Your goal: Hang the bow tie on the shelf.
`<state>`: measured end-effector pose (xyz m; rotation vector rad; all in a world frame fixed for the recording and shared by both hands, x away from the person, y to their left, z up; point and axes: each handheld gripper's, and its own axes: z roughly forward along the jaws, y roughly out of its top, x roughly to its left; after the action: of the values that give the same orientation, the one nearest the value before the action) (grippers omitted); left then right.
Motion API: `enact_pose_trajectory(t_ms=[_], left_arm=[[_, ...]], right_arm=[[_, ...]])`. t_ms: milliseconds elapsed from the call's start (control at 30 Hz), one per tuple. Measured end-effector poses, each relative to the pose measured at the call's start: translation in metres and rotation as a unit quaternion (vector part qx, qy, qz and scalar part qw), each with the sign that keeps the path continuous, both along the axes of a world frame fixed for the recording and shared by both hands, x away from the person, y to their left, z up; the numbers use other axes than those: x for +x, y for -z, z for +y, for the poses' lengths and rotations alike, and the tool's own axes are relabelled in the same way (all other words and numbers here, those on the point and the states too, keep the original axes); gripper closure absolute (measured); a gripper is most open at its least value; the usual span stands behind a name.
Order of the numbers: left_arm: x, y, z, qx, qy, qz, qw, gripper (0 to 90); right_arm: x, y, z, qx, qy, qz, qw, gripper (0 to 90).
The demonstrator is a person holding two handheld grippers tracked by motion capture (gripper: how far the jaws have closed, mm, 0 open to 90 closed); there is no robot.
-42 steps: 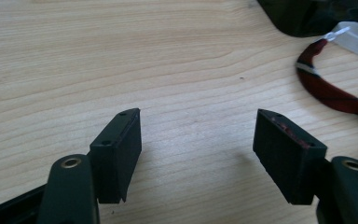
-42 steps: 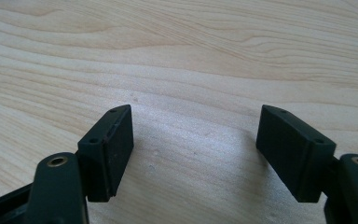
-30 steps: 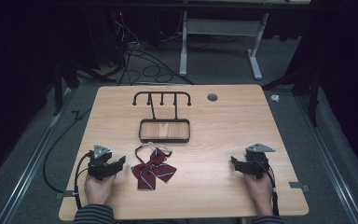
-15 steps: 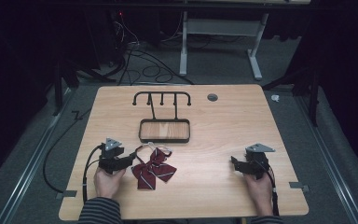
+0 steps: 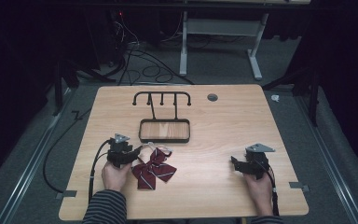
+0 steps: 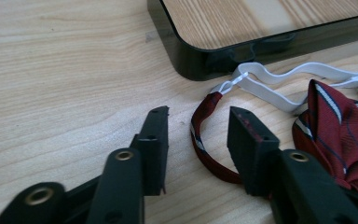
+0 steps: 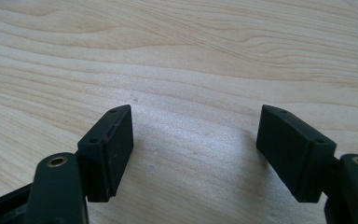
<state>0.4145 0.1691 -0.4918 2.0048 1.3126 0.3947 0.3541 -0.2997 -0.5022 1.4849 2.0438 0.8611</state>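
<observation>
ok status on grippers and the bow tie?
Left gripper jaws just closing around bow tie neck strap, not yet pinched. Right gripper open over bare table. Black stand just beyond.

Bow tie [image 5: 153, 169] before tray [image 5: 164, 138]

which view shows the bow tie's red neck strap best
The left gripper view: the red neck strap curves close up between the left gripper fingers, untouched. The high view shows it tiny beside the bow tie.
</observation>
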Motion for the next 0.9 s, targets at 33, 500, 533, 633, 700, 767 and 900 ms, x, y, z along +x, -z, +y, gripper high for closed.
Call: enact_pose_trajectory(t_ms=[33,500,533,633,700,767,900], left_arm=[[0.001,0.001,0.0,0.004,0.001,0.001,1.0,65.8],[-0.002,0.001,-0.001,0.035,0.019,-0.008,0.9992,90.0],[-0.002,0.001,-0.001,0.035,0.019,-0.008,0.9992,90.0],[-0.006,-0.006,0.001,0.019,0.021,-0.02,0.9994,90.0],[-0.009,-0.01,0.003,0.012,0.021,-0.026,0.9994,90.0],[-0.01,-0.012,0.003,0.01,0.023,-0.029,0.9993,90.0],[-0.017,-0.023,0.004,0.006,0.029,-0.043,0.9986,90.0]], right_arm=[[0.0,0.0,0.0,0.0,0.0,0.0,1.0,28.4],[0.0,0.0,0.0,0.0,0.0,0.0,1.0,28.3],[0.0,0.0,0.0,0.0,0.0,0.0,1.0,28.3],[0.0,0.0,0.0,0.0,0.0,0.0,1.0,28.4],[0.0,0.0,0.0,0.0,0.0,0.0,1.0,28.4],[0.0,0.0,0.0,0.0,0.0,0.0,1.0,28.4],[0.0,0.0,0.0,0.0,0.0,0.0,1.0,28.4]])
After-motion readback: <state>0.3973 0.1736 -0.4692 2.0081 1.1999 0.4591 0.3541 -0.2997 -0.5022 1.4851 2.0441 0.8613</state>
